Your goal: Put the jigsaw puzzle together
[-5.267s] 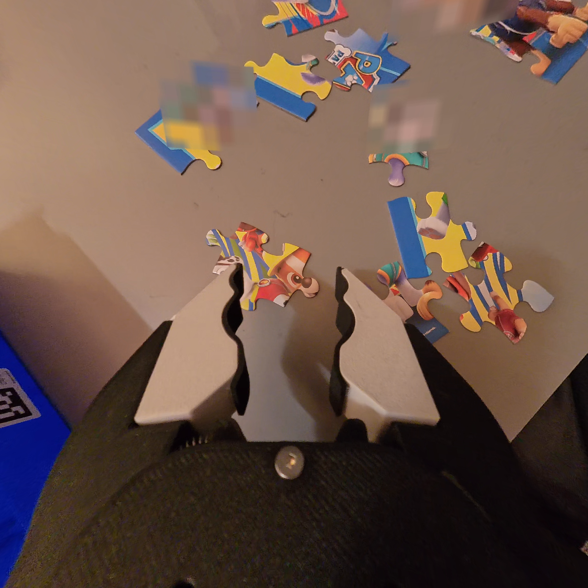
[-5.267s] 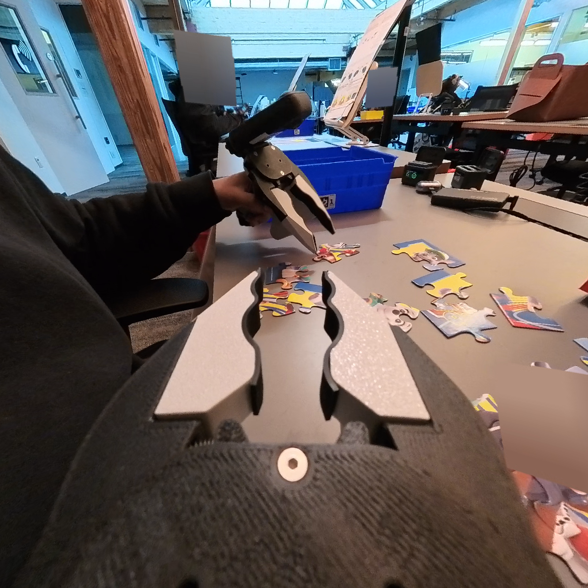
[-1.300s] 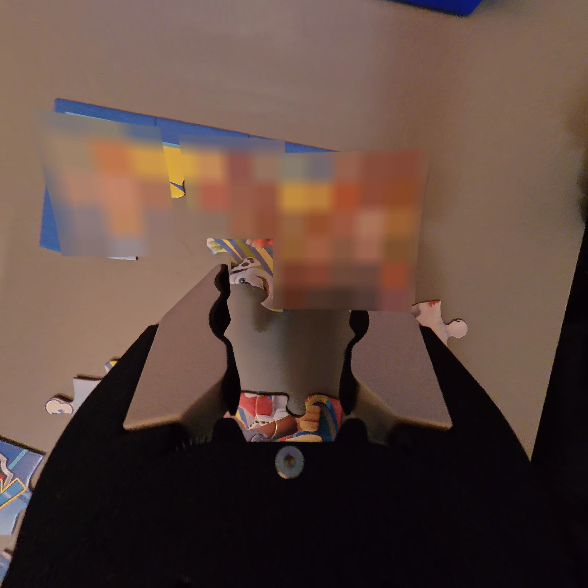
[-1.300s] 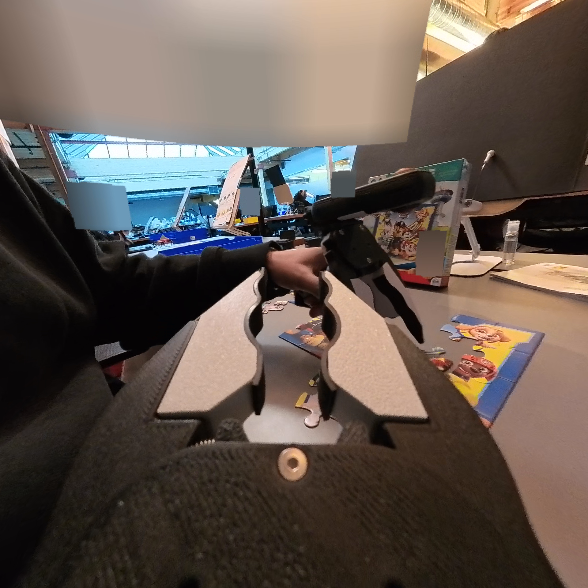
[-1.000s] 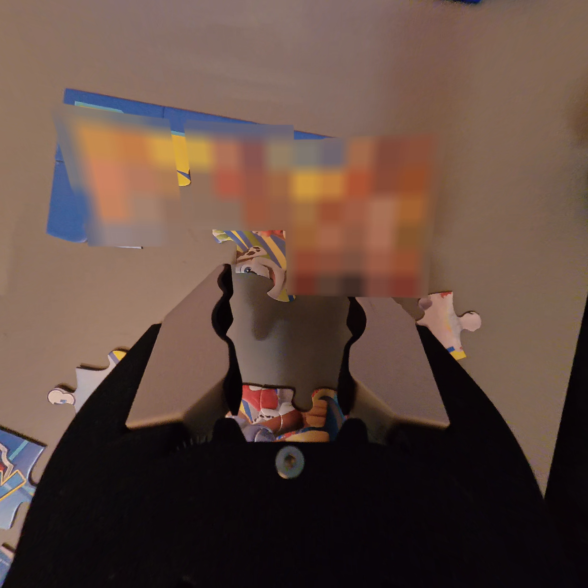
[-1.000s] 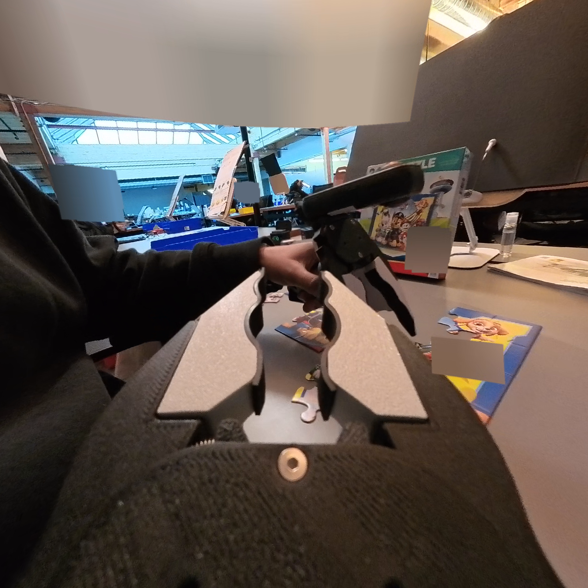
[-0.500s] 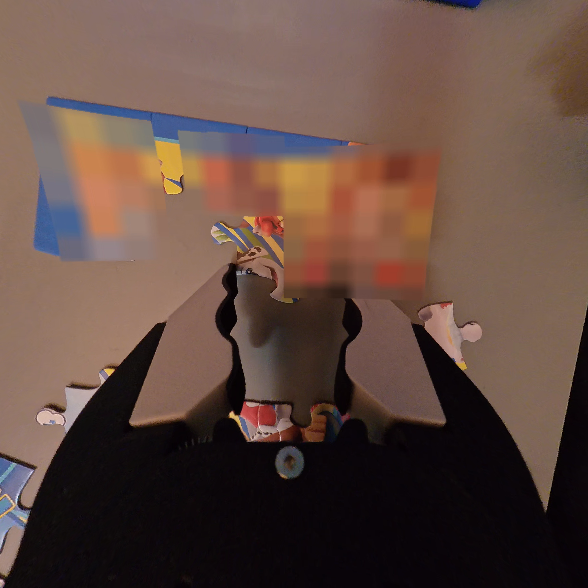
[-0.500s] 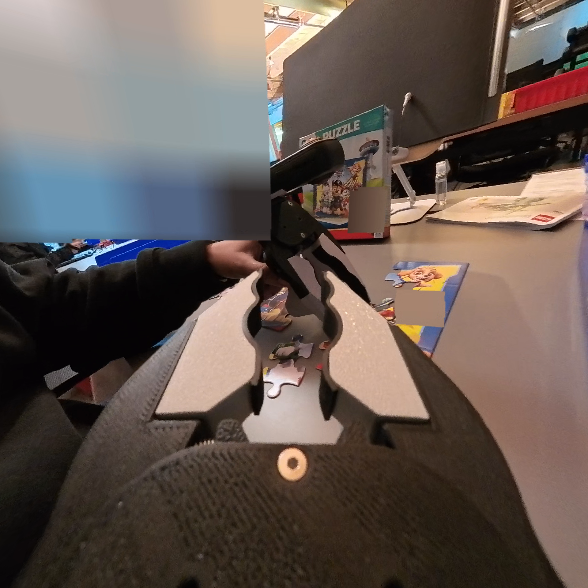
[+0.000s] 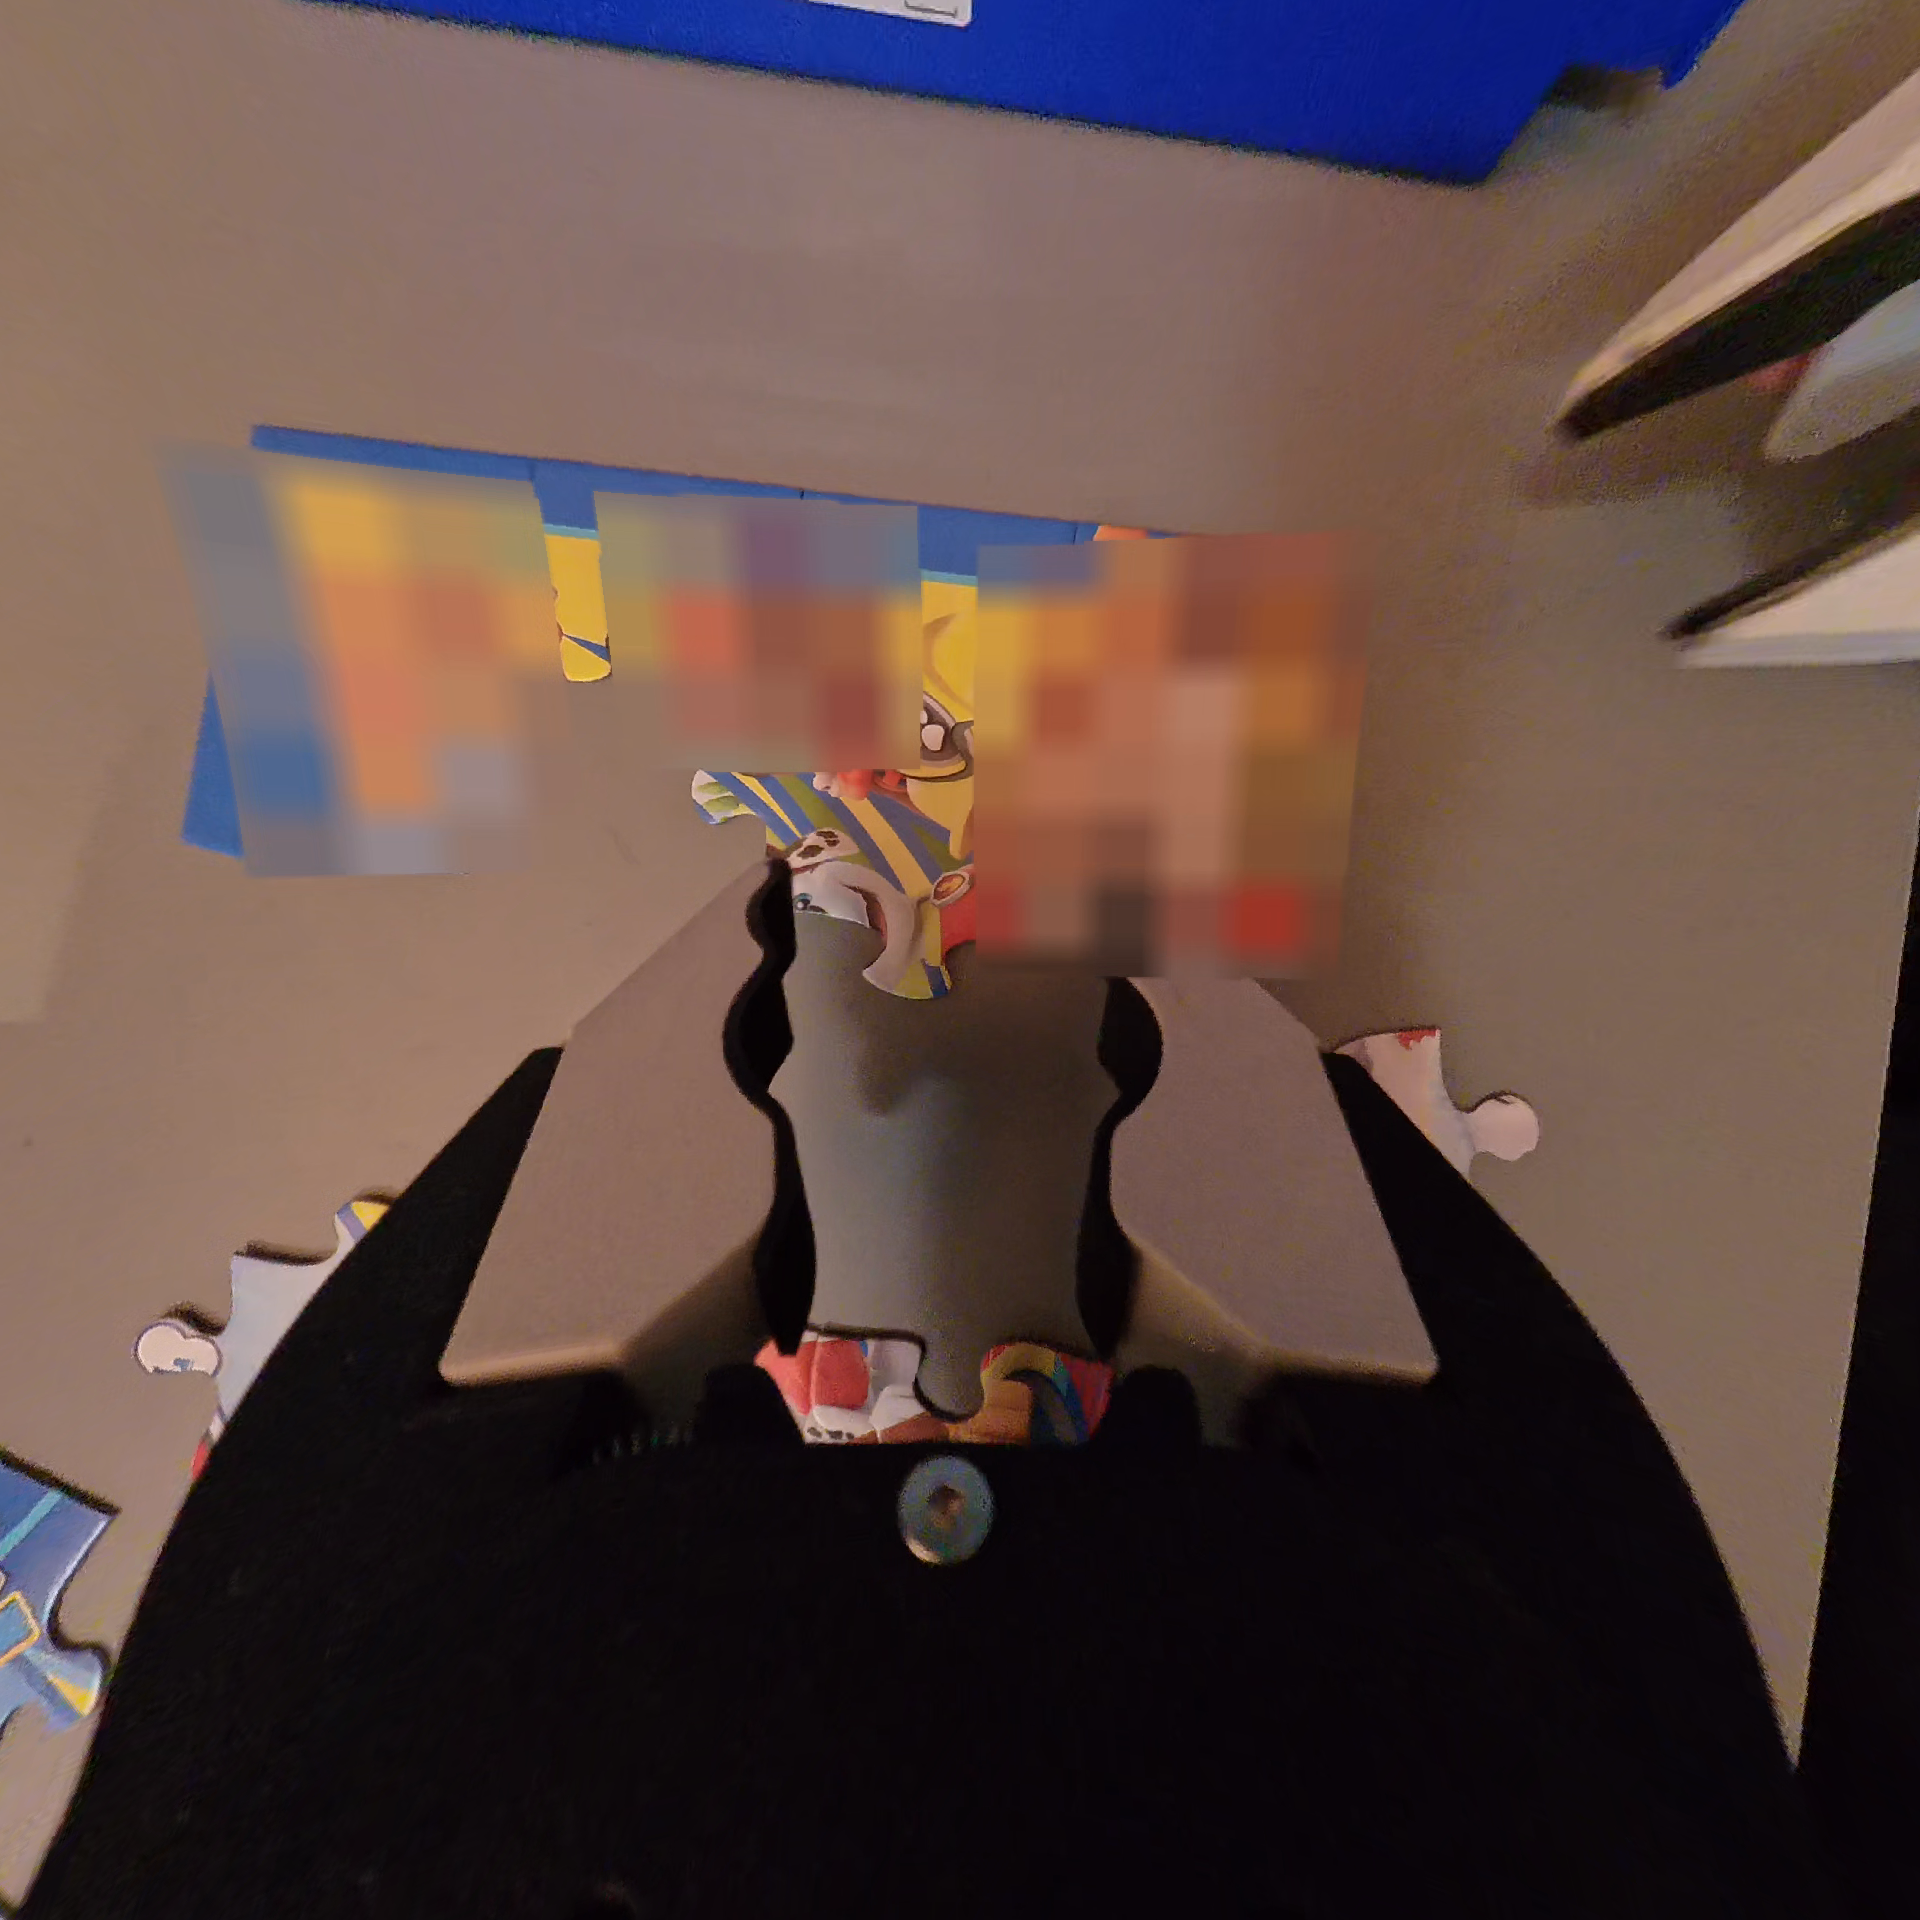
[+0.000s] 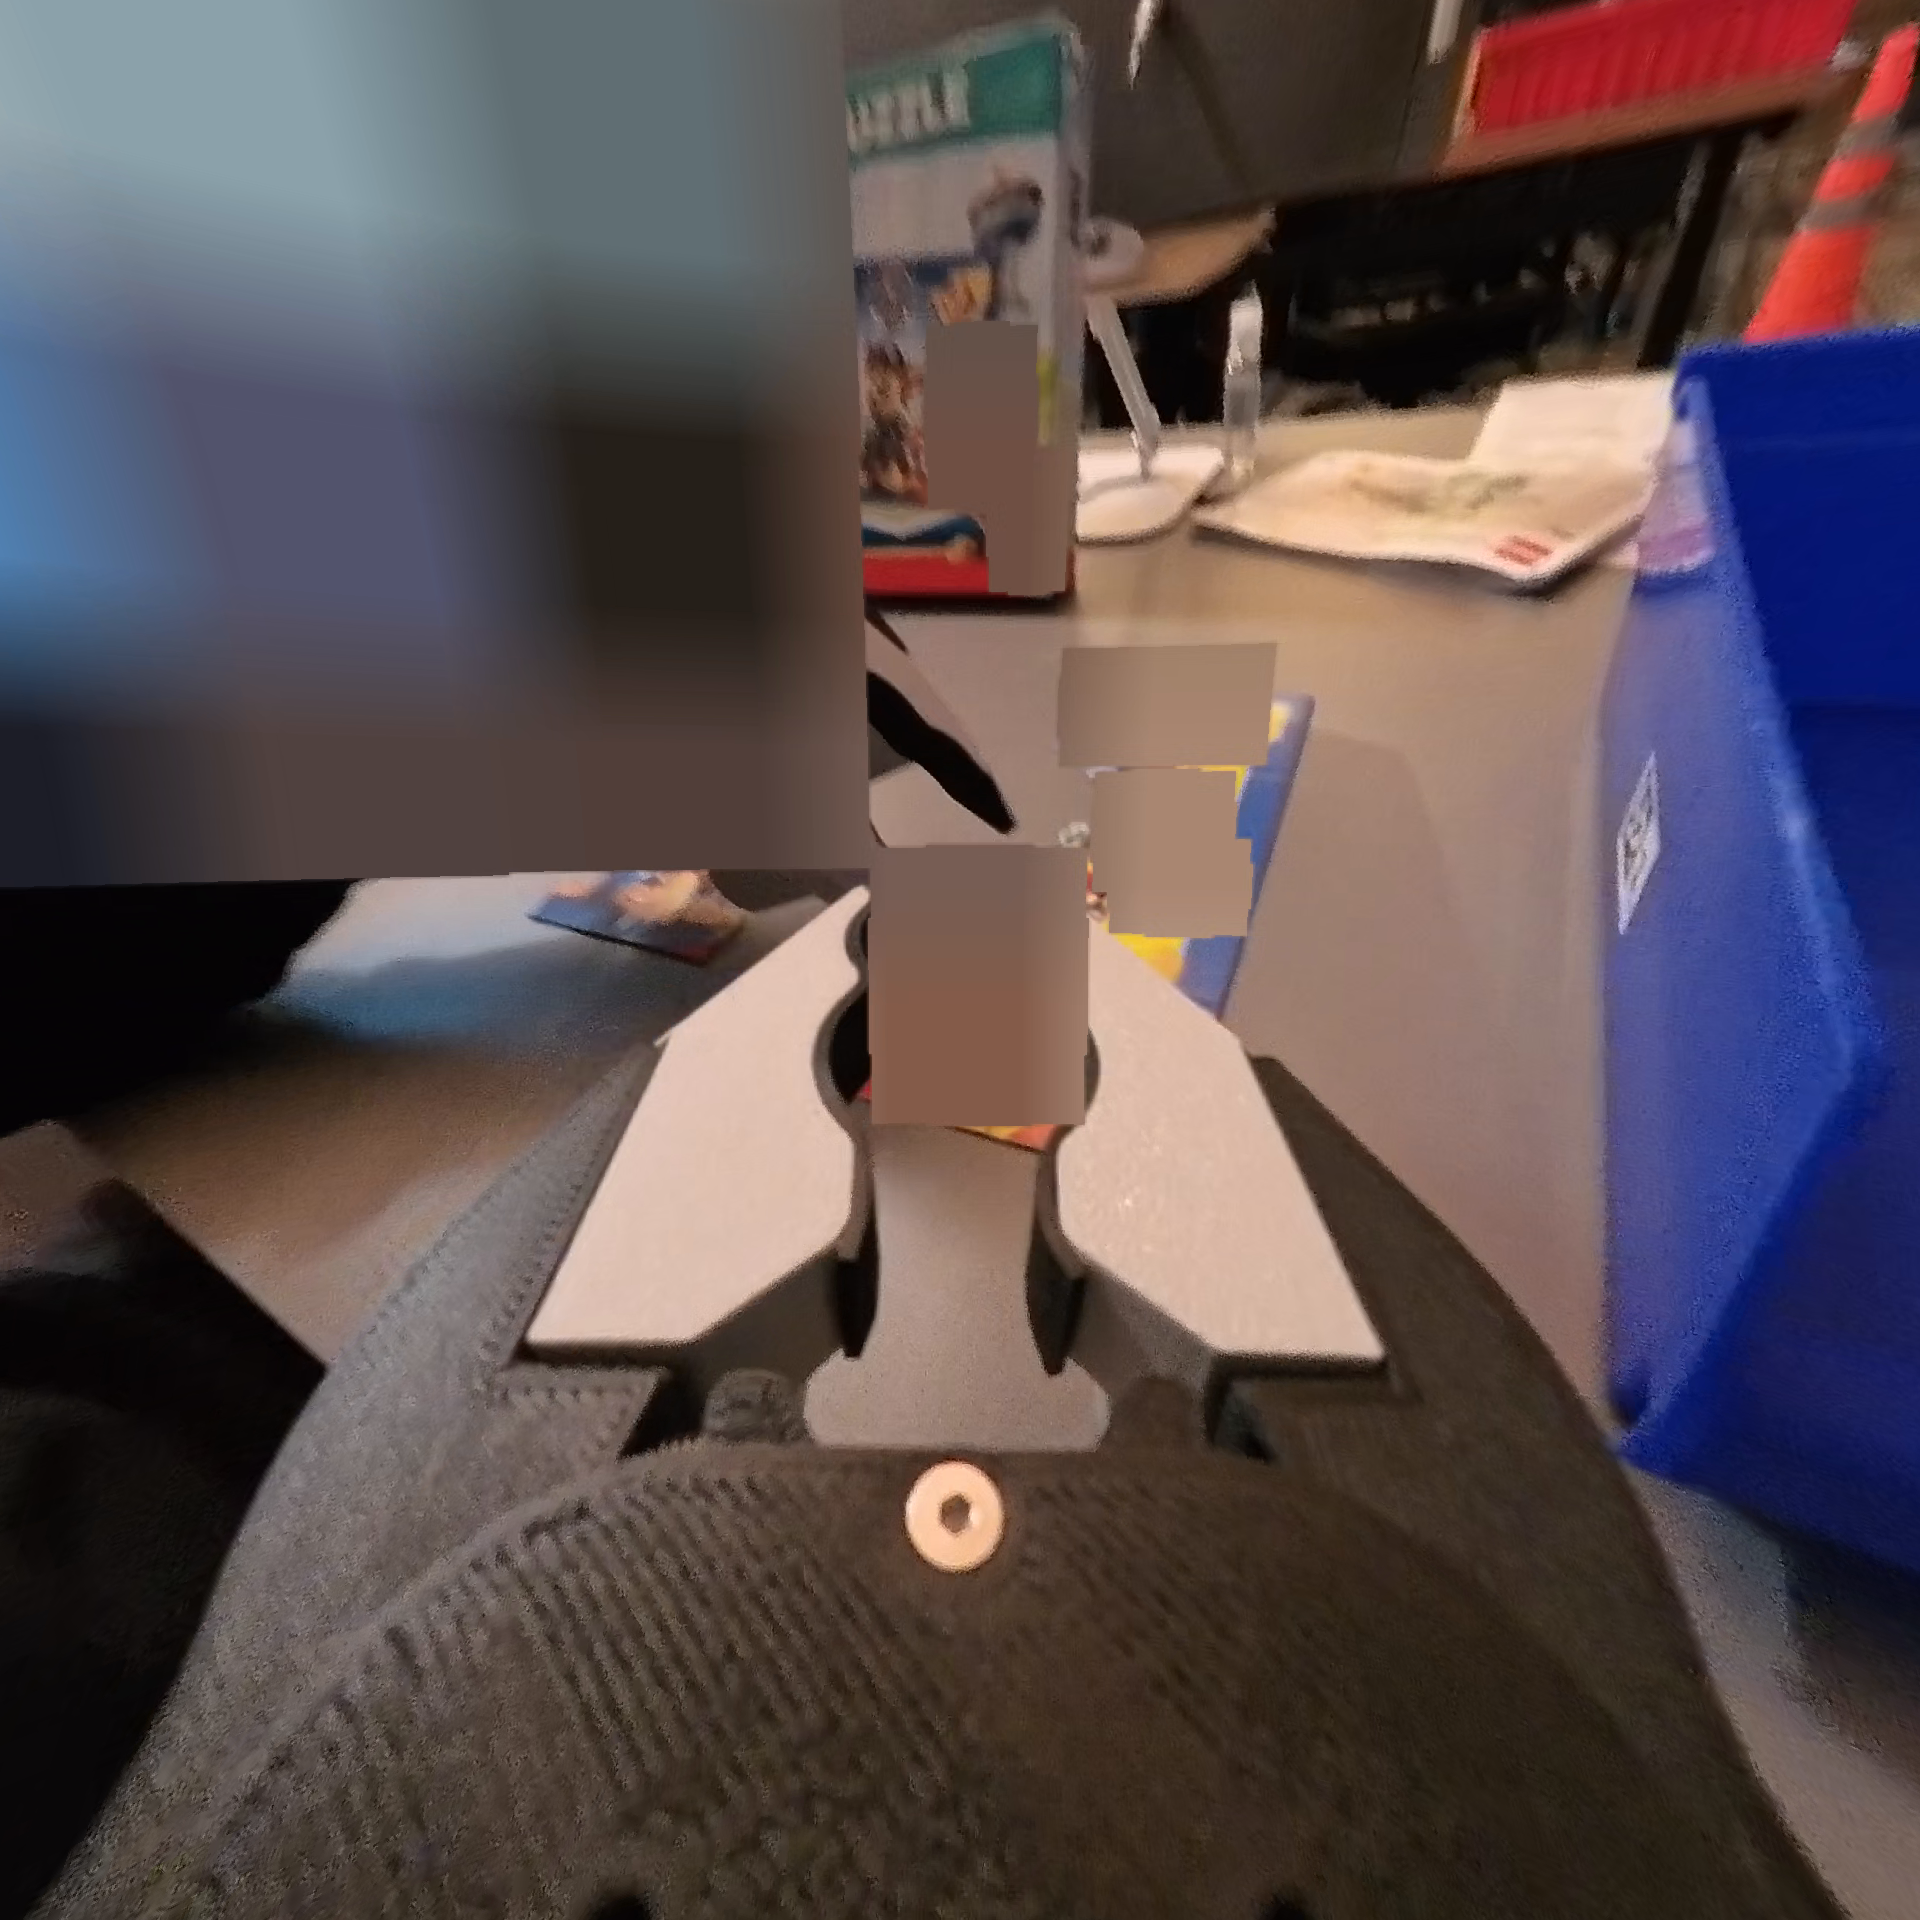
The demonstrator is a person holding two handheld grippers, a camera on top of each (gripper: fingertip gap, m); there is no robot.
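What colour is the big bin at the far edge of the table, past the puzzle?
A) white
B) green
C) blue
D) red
C: the bin beyond the puzzle is blue, and it shows blue again on the right side of the right wrist view.
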